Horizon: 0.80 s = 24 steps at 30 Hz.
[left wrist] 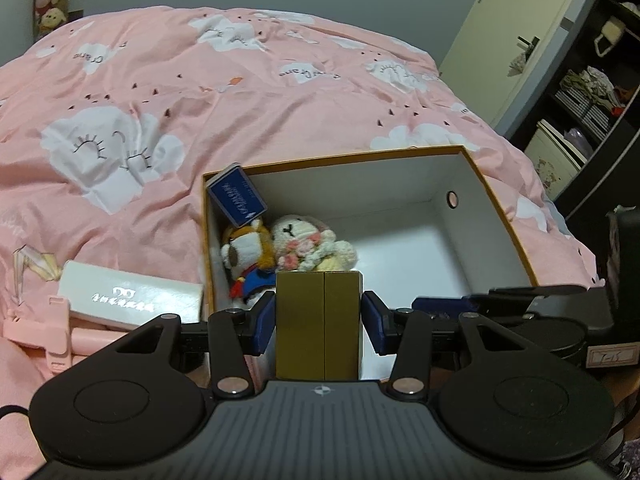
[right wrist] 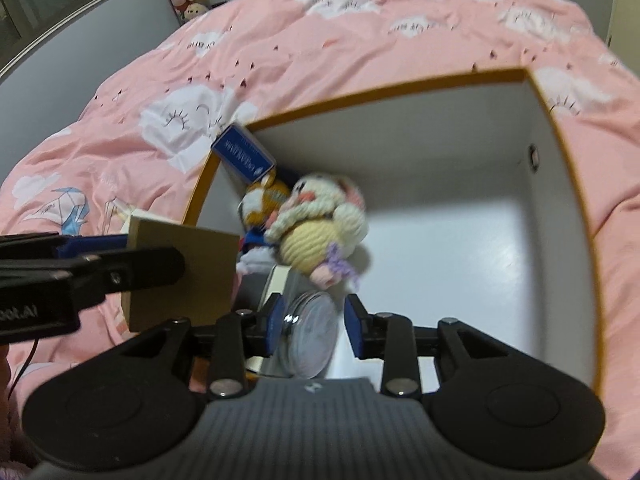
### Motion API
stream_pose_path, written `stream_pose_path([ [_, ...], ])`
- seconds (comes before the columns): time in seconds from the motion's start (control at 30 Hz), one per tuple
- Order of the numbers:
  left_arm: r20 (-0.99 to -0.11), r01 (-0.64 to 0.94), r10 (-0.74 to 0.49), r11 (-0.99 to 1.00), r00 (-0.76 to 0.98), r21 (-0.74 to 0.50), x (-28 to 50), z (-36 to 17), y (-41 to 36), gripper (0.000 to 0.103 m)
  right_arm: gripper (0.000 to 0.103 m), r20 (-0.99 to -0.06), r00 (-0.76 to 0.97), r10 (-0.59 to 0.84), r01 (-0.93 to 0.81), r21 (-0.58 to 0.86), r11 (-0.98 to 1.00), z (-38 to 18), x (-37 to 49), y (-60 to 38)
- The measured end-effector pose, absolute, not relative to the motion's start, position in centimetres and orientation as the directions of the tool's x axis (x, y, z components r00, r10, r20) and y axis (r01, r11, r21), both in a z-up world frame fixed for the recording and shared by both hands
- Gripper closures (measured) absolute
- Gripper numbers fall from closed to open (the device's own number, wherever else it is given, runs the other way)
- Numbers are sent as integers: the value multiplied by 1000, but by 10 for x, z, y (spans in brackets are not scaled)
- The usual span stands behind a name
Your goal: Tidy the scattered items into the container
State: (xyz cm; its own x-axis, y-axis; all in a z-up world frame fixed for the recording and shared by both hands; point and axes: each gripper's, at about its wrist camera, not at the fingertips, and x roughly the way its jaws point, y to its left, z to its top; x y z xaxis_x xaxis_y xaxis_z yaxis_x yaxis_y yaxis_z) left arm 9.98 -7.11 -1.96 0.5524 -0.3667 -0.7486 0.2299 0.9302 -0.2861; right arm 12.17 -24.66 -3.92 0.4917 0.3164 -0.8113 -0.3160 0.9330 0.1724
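An orange-rimmed cardboard container [left wrist: 504, 216] with white walls lies on the pink duvet. Inside, at its left end, are a small blue box [left wrist: 238, 198], an orange plush toy [left wrist: 246, 250] and a cream crocheted doll [left wrist: 308, 246]. My left gripper [left wrist: 319, 322] is shut on an upright gold box [left wrist: 316, 304], held over the container's near left edge; the same gold box [right wrist: 188, 276] shows in the right wrist view. My right gripper [right wrist: 312, 322] is open inside the container [right wrist: 560, 128]. A round silver disc [right wrist: 310, 336] stands on edge between its pads, leaning on the left one, clear of the right.
A white box with silver lettering [left wrist: 128, 296] and a pink plastic piece [left wrist: 52, 332] lie on the duvet left of the container. Folded paper cranes [right wrist: 74, 208] rest further left. The container's right half shows bare white floor [right wrist: 480, 260]. Dark shelves [left wrist: 592, 96] stand at the right.
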Motion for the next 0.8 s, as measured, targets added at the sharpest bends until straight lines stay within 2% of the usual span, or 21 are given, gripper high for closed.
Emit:
stream_pose_path([
  [0.47, -756, 303, -421, 904, 501, -302, 128, -29, -122, 50, 58, -789, 588, 179, -336, -37, 941, -24, 124, -273],
  [0.8, -786, 335, -444, 887, 431, -318, 147, -56, -155, 50, 51, -800, 589, 116, -350, -123, 929, -36, 130, -284],
])
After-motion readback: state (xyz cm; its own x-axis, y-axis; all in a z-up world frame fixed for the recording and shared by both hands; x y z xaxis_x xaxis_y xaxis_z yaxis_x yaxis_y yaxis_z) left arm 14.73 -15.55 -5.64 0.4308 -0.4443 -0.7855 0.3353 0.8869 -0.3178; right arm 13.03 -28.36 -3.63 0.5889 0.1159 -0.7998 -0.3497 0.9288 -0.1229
